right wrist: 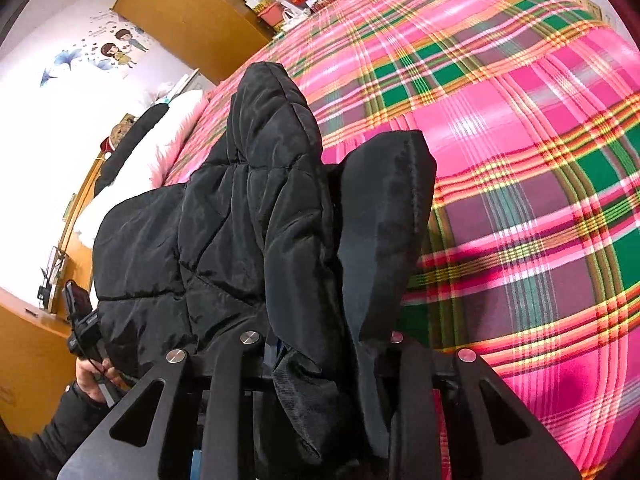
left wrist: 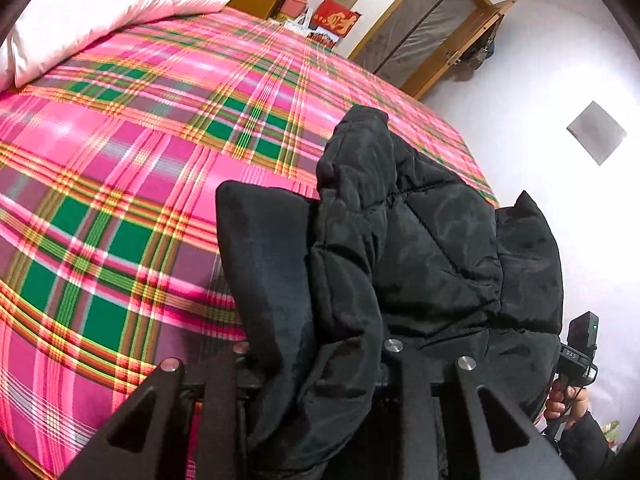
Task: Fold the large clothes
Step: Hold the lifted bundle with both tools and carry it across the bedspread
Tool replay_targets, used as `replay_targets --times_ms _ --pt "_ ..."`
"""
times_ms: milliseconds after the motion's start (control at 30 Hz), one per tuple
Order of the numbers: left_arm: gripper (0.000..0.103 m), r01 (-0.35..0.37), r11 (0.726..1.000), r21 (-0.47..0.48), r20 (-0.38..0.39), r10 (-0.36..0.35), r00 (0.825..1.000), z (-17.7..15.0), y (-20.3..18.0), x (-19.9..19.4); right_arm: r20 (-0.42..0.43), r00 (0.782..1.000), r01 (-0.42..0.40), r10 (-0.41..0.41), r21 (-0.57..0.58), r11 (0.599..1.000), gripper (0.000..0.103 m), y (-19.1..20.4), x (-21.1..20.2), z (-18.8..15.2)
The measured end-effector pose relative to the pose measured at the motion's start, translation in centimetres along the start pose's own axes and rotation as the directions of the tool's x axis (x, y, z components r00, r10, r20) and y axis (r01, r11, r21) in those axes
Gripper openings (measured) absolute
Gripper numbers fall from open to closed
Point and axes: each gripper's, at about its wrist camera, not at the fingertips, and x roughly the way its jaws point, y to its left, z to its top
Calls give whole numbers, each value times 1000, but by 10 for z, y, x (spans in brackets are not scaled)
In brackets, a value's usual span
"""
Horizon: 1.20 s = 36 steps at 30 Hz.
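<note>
"DAS" label on right gripper (left wrist: 576, 354) body

Left wrist camera looks forward along its fingers, close behind the black quilted jacket (left wrist: 400, 240), facing across the plaid bed cover (left wrist: 120, 184). Right wrist camera does likewise from the opposite side. Both share jacket (right wrist: 248, 220) and cover (right wrist: 520, 160).

A: What blocks the left gripper (left wrist: 316, 320)?
B: The black quilted jacket (left wrist: 404, 240), bunched right over its fingers; open plaid bedspread (left wrist: 120, 160) to its left.
A: The right gripper (right wrist: 320, 320)?
B: Same jacket ahead; bedspread free to its right.
</note>
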Motion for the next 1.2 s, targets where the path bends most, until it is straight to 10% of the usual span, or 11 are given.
replay_targets --times_ms 500,1200 --pt "28 12 1000 16 63 -13 998 50 -7 -18 50 998 -23 24 -25 999 25 30 3 43" --pt "29 7 998 57 95 -12 995 200 -14 56 74 997 -32 33 -13 999 25 42 84 186"
